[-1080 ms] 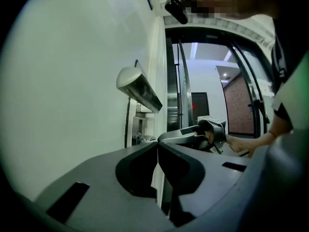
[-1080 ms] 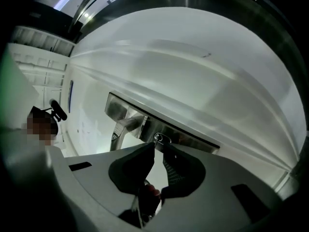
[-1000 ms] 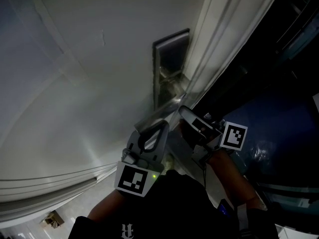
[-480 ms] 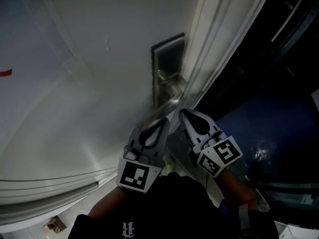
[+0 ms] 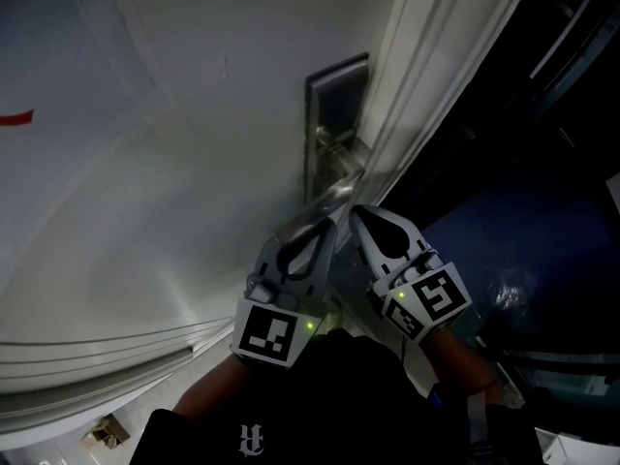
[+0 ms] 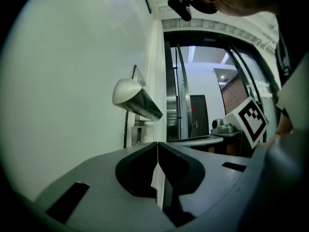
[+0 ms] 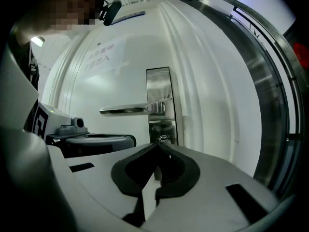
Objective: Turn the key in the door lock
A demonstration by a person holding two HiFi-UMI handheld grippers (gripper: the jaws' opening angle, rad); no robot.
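Round metal lock cylinder [image 7: 164, 139], one: we find it low on one tall brushed-steel plate [image 7: 159, 88], at the edge of the white panelled door [image 5: 145, 163]. We cannot tell whether a key sits in it. One silver lever handle [image 7: 128, 110] juts level above the cylinder. Grippers, two: right gripper [image 7: 157, 146], jaws pressed together, tips just below the cylinder; left gripper [image 6: 157, 144], jaws closed on nothing, beneath the handle. One metal-framed glass doorway [image 6: 186, 105] stands past the door's edge.
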